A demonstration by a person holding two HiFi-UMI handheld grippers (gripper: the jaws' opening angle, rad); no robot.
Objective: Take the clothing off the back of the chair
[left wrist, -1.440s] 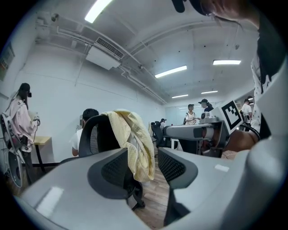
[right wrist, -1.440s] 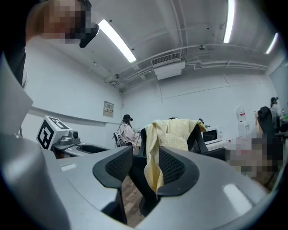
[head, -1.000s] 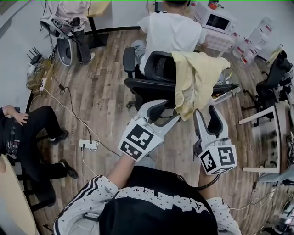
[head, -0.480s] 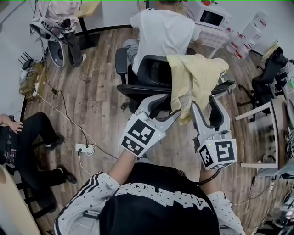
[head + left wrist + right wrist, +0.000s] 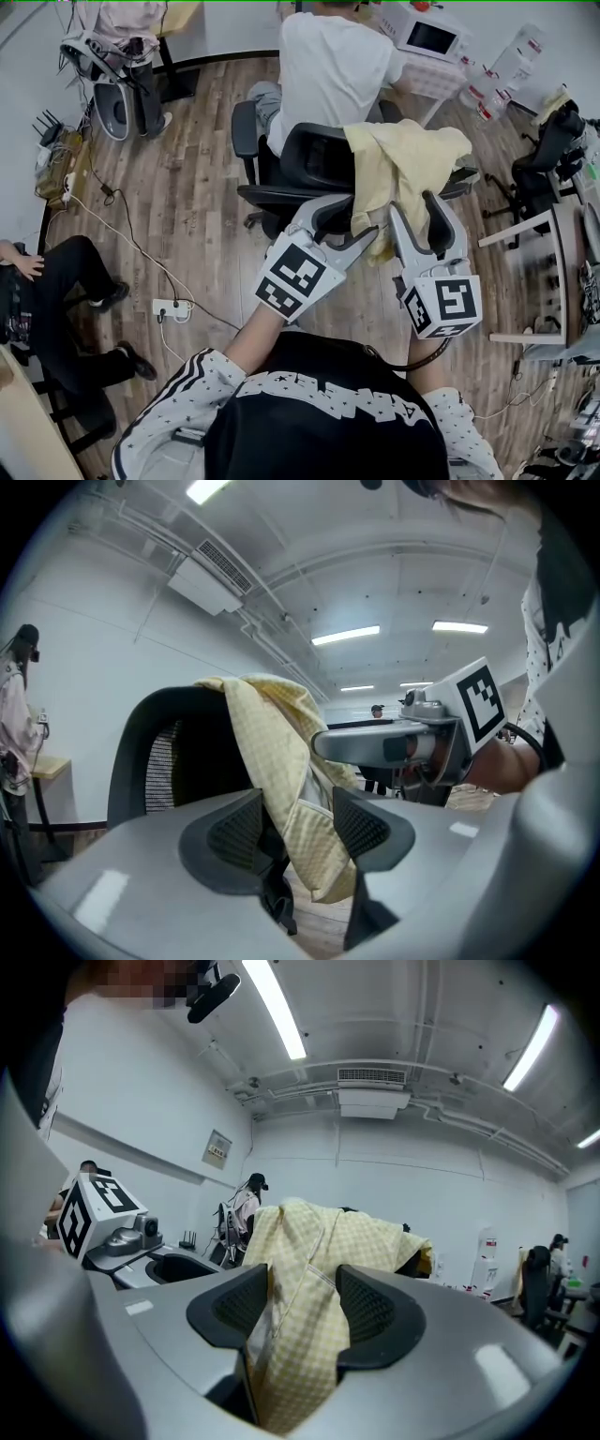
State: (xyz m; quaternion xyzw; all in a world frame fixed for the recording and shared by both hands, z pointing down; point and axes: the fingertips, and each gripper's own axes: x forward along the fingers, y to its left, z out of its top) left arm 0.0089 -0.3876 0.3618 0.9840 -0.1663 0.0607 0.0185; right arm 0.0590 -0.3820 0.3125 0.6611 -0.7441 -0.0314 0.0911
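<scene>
A pale yellow checked garment (image 5: 403,164) hangs over the back of a black office chair (image 5: 309,155). A person in a white shirt (image 5: 333,70) sits in that chair. My left gripper (image 5: 342,220) is open at the garment's lower left edge. In the left gripper view the hem (image 5: 281,771) hangs between the pads without being pressed. My right gripper (image 5: 419,217) is open at the lower right part, with cloth (image 5: 314,1279) between its jaws. Both sets of jaws have just been opening a little wider.
Another person in black (image 5: 47,300) sits at the left. A power strip with cables (image 5: 169,307) lies on the wood floor. A white table (image 5: 553,272) and a second black chair (image 5: 548,155) stand at the right, and a microwave (image 5: 427,37) sits behind.
Both grippers have moved forward to the chair back. The garment's lower edge, which hung ahead of the fingertips, now lies between the fingers of each gripper.
</scene>
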